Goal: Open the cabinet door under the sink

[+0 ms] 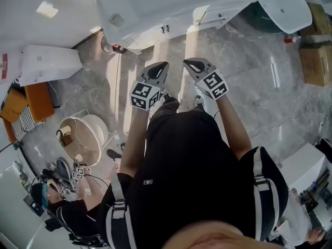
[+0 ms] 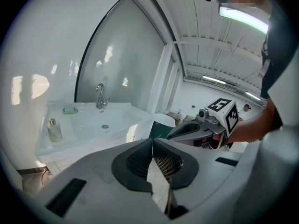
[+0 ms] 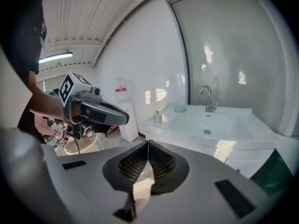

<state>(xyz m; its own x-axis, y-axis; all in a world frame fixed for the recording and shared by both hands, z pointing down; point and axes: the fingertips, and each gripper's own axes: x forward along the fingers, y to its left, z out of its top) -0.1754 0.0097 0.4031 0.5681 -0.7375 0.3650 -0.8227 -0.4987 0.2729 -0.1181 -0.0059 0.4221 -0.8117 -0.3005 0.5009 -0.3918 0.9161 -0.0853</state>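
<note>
Hard to see: cabinet door (image 1: 153, 34) mostly tucked beneath the sink (image 1: 155, 4), only a white strip with dark handles showing
Door: looks flush, ahead of the person, well apart from both tools
Left gripper (image 1: 160, 66): jaws pressed together, empty
Right gripper (image 1: 190, 63): likewise clenched on nothing

White ceramic sink (image 1: 155, 4) stands ahead of the person, with the white cabinet doors (image 1: 153, 35) beneath it. Left gripper (image 1: 162, 66) and right gripper (image 1: 190, 64) sit side by side before the doors, apart from them. Small clear glass bottle (image 2: 54, 129) stands on the sink's left ledge, and the chrome faucet (image 2: 100, 96) behind the bowl.
</note>
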